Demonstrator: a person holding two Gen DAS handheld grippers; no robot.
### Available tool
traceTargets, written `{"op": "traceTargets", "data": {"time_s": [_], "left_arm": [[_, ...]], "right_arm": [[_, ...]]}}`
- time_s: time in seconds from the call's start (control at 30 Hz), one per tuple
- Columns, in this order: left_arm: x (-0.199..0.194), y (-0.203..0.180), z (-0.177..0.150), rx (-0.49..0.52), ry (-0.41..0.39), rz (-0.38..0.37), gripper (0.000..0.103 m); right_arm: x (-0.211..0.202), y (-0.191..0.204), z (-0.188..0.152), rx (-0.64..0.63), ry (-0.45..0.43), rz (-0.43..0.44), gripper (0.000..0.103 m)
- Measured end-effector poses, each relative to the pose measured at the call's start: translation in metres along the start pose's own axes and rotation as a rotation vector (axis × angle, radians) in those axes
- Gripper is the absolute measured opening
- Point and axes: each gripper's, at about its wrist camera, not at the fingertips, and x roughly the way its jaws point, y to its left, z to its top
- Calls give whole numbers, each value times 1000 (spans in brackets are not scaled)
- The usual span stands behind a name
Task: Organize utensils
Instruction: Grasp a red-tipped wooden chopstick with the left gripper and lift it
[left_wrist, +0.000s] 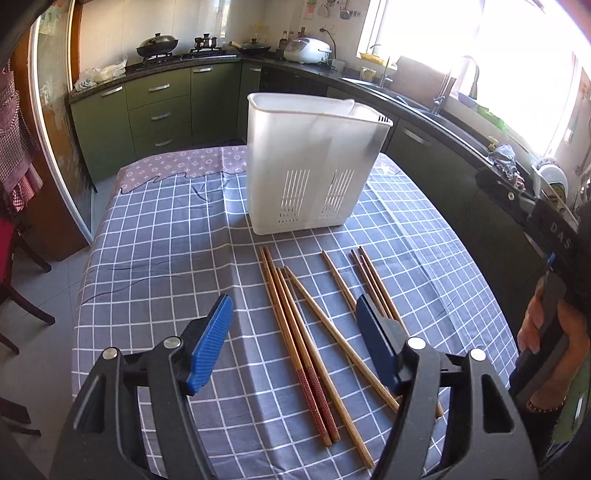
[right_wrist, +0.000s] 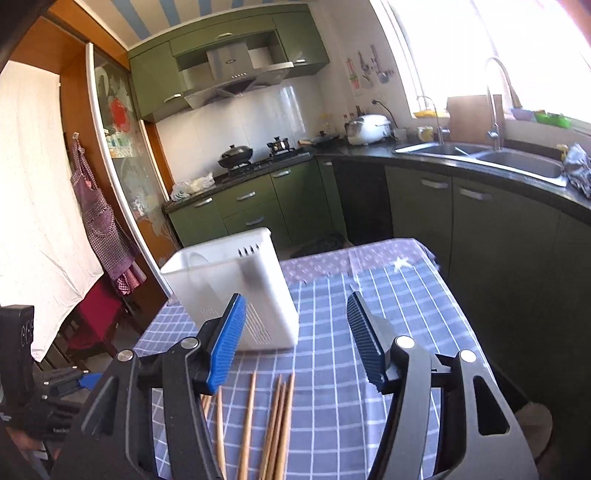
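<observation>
- Left gripper (left_wrist: 293, 326): held low over the near part of the surface (left_wrist: 155, 258), fingers pointing toward the white utensil holder (left_wrist: 314, 166); jaws spread wide, nothing between the blue pads (left_wrist: 210, 343).
- Chopsticks (left_wrist: 306, 350): lying loose on the checked cloth, fanned out below and between the left gripper's fingers, tips toward the utensil holder; none touched by either pad.
- Two chopsticks on the right of the group partly covered by the right-hand pad of the left gripper; handle ends cut off behind the gripper body.
- Utensil holder: upright on the surface beyond the chopsticks, slotted near the base, apart from both grippers; interior mostly not visible.
- Right gripper (right_wrist: 295, 336): raised above the near edge of the surface (right_wrist: 388, 332), angled toward the kitchen corner; jaws spread wide, holding nothing.
- In the right wrist view, utensil holder (right_wrist: 229, 288) left of centre, partly hidden by the left-hand pad (right_wrist: 225, 347); image of it slightly blurred.
- Chopsticks (right_wrist: 277, 424) in the right wrist view visible only by their tip halves, remainder cut off at the lower frame edge and behind the gripper body.
- Hand (left_wrist: 546, 328) gripping the right gripper's handle seen at the right edge of the left wrist view, partly cropped.
</observation>
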Motion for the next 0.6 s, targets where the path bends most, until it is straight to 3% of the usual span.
{"op": "traceTargets", "data": {"time_s": [0.2,0.37,0.6], "left_arm": [[21,4,-7,-23,55,49,65],[42,16,-8,-61,129,76,44],[71,25,-2,-99,207,62,32]], "right_arm": [[-3,-20,-27,-2,52,-57,61],[2,-19,-32,-1,90,-27,64],[4,-19,-37,0,120,-10,64]]}}
